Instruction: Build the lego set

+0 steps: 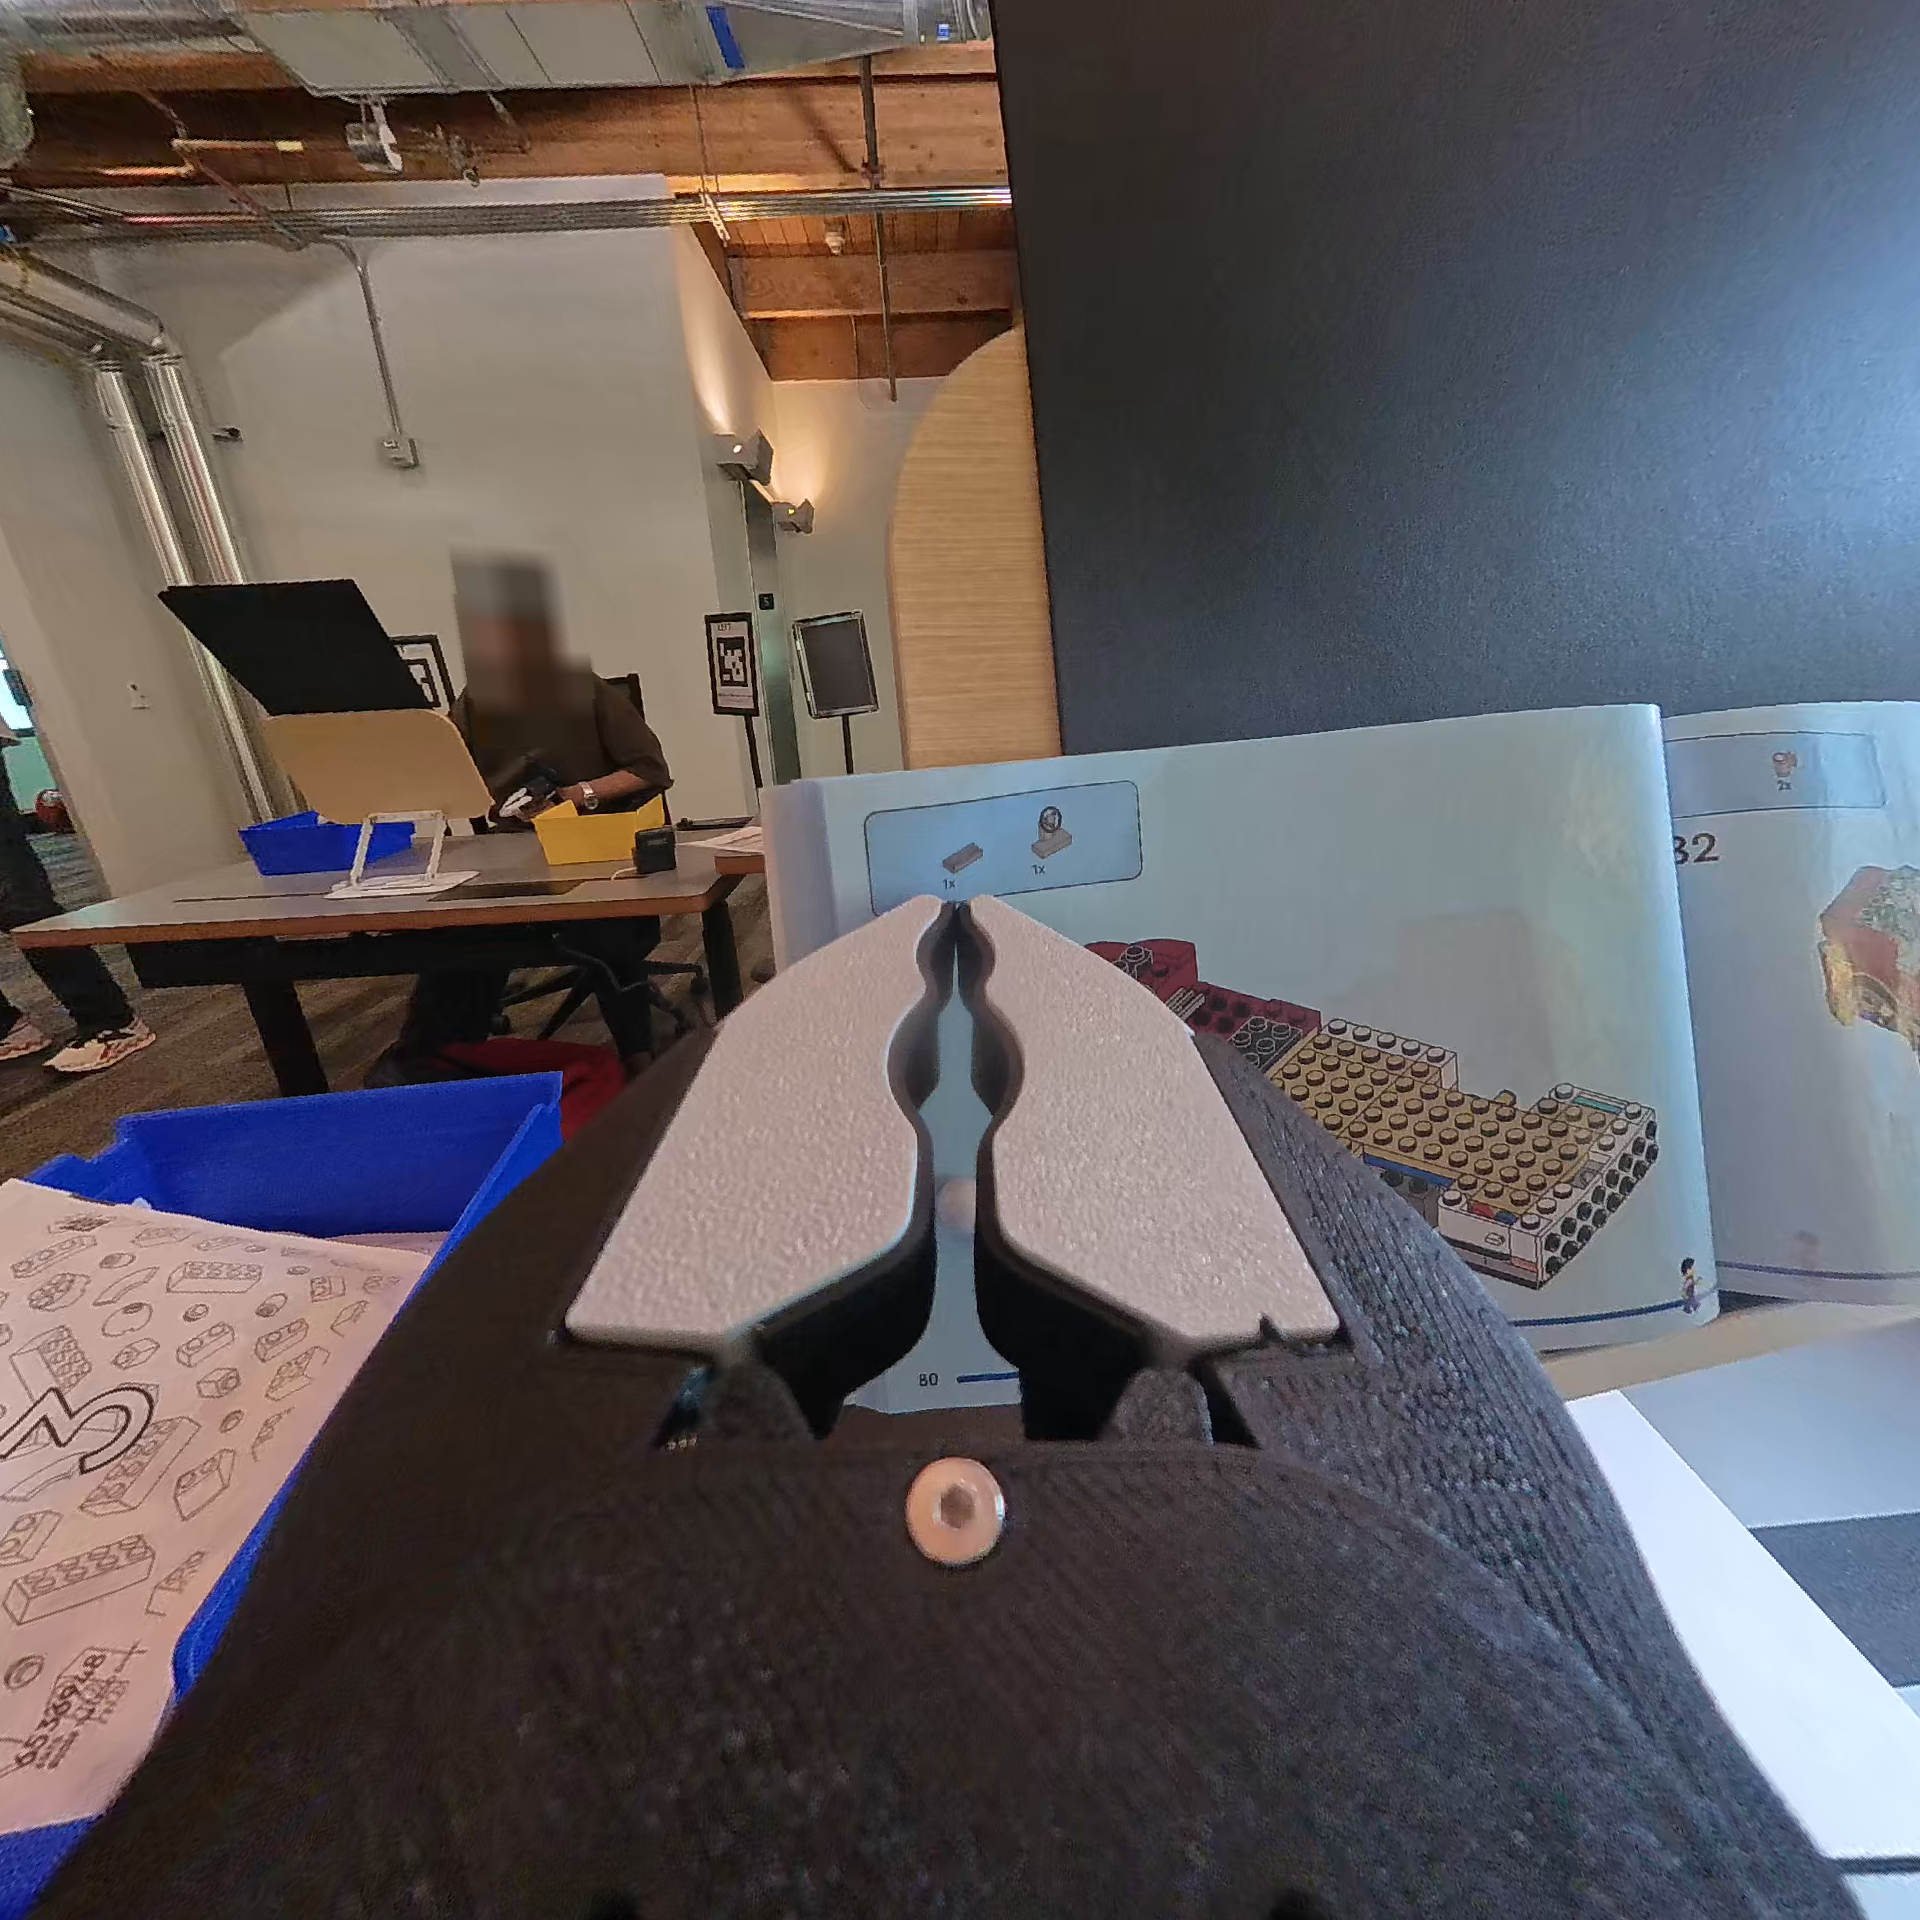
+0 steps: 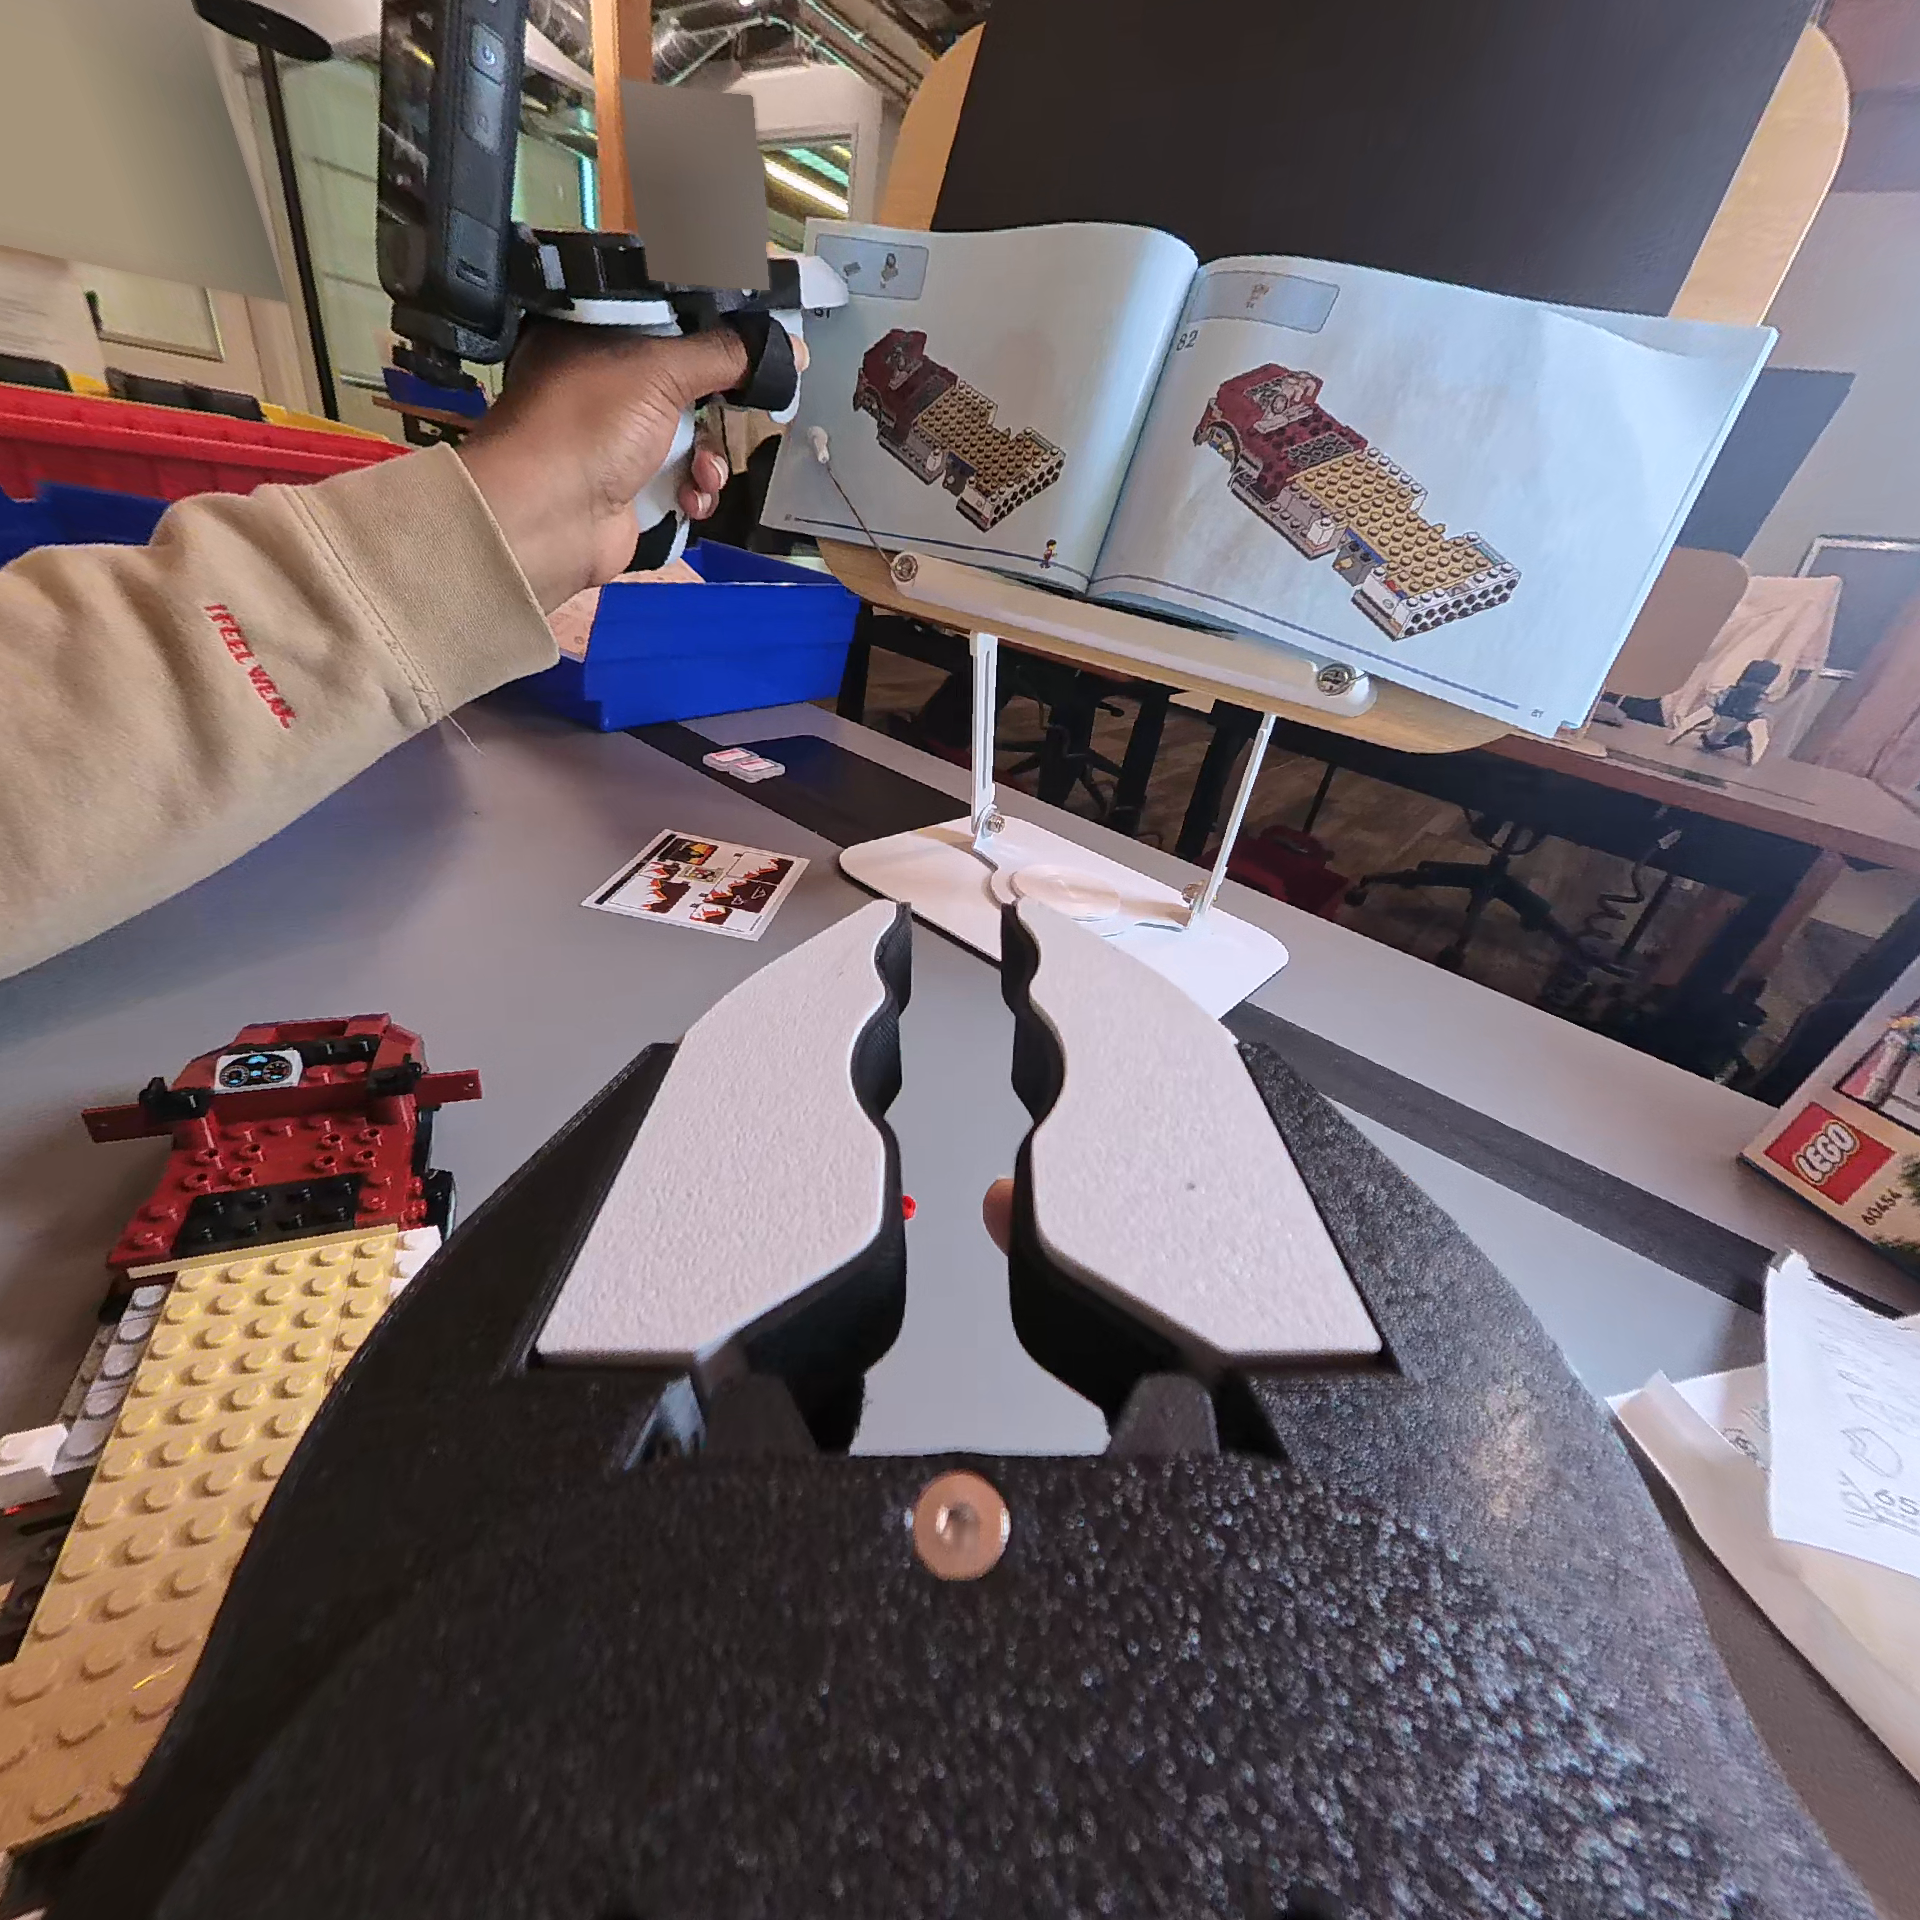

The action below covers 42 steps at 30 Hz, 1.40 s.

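My left gripper [image 1: 954,910] is shut, with nothing visible between its pads. It is raised in front of the left page of an open instruction booklet [image 1: 1351,935]. The right wrist view shows it [image 2: 816,286] held in a hand [image 2: 623,447] at the booklet's [image 2: 1195,436] top left corner. I cannot tell whether it touches the paper. My right gripper [image 2: 956,914] is open and empty, low over the grey table [image 2: 436,914]. It points at the white base [image 2: 1060,904] of the booklet stand. A dark red and tan brick vehicle [image 2: 260,1195] lies to its left.
A sticker sheet [image 2: 696,883] and two small clear pieces [image 2: 743,764] lie on the table. A blue bin [image 2: 707,644] stands at the back left and holds a printed paper bag [image 1: 156,1403]. A set box [image 2: 1839,1164] and loose papers [image 2: 1818,1455] are at the right. The grippers' ends are close to 35 centimeters from one another.
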{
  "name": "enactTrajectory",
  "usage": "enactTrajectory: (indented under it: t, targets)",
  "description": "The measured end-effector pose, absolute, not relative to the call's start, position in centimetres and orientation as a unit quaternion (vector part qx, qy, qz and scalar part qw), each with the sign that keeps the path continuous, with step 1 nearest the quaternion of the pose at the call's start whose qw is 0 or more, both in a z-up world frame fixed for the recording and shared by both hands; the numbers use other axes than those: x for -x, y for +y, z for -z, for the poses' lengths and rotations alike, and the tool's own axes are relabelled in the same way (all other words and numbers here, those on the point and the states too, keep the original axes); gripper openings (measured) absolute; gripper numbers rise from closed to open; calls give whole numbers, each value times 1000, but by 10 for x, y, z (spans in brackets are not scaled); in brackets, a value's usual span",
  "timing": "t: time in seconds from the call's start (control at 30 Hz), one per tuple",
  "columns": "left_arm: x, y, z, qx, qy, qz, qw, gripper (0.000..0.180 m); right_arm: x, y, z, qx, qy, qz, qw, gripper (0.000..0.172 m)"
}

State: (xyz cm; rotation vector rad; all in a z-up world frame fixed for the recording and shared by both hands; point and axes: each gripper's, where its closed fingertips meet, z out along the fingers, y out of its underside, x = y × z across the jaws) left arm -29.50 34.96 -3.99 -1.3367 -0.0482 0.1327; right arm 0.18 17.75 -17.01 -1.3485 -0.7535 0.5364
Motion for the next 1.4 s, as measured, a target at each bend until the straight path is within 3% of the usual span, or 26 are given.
enactTrajectory:
  t: [0.67,1.13,1.27,1.4]
  targets:
    - [265,347,36,615,12,-47,787,0,-1,177,172,602,-342,-236,682,16]
    - [193,260,-16,575,104,67,809,0,-4,177,172,603,-341,-238,680,16]
    - [180,219,17,601,114,125,781,0,-1,176,181,625,-354,-241,653,16]
    - [164,179,96,673,167,132,708,0,14,168,212,669,-425,-252,555,16]
